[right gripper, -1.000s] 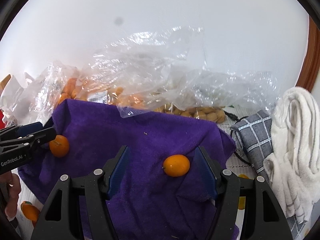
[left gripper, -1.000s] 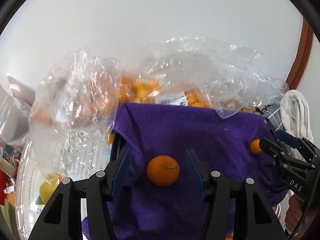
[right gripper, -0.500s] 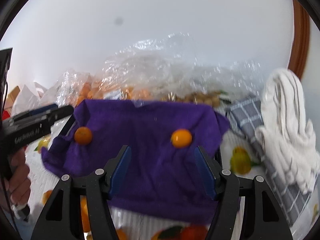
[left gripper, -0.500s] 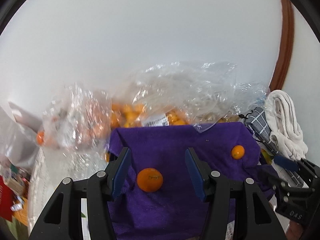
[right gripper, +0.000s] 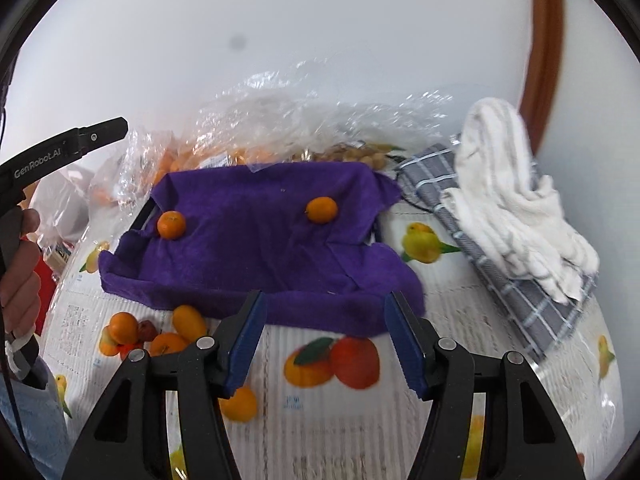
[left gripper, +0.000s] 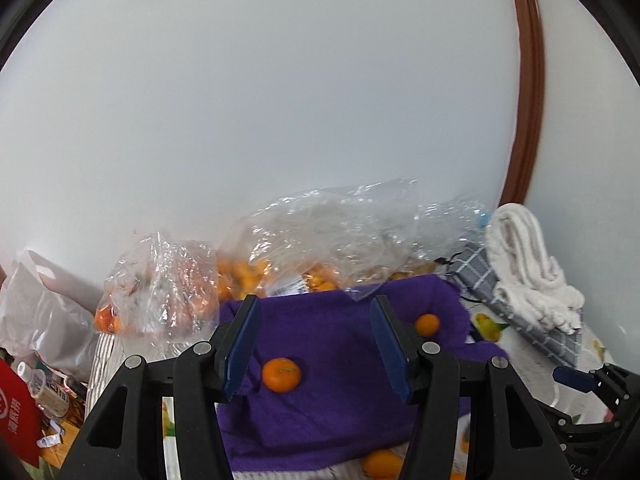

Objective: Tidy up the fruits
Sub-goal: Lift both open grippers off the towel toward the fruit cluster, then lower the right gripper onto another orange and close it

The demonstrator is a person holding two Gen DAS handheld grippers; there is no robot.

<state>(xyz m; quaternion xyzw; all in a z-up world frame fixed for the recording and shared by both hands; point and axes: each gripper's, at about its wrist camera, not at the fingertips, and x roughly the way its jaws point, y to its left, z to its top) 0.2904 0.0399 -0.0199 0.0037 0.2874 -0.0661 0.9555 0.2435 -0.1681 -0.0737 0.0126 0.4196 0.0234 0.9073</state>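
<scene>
- Grippers first: your left gripper (left gripper: 314,344) is spread wide with nothing between the blue pads, and the right gripper (right gripper: 326,344) is the same, wide apart and empty, low in its frame.
- Looks to me like you're between picks: two fruits sit on the purple towel (right gripper: 256,240), and neither tool is on anything.
- Left-side mandarin (right gripper: 171,224) sits near the towel's left edge, middle-left of the right view. In the left view it's just inside the left pad, lower centre.
- Right-side mandarin (right gripper: 321,209) is centre frame in the right view, well apart from the first.
- Loose fruit cluster (right gripper: 154,330) lies on the fruit-print tablecloth (right gripper: 400,420) at lower left, just in front of the towel, plus a single orange fruit (right gripper: 240,404) partly behind your right gripper's left finger.
- Next move, I'd guess: drop toward that cluster and straddle one piece squarely.
- Axis: the mandarins are round, so no real heading. The yellowish oval fruit (right gripper: 190,322) in the cluster has a long axis running upper left to lower right; close across its short side.
</scene>
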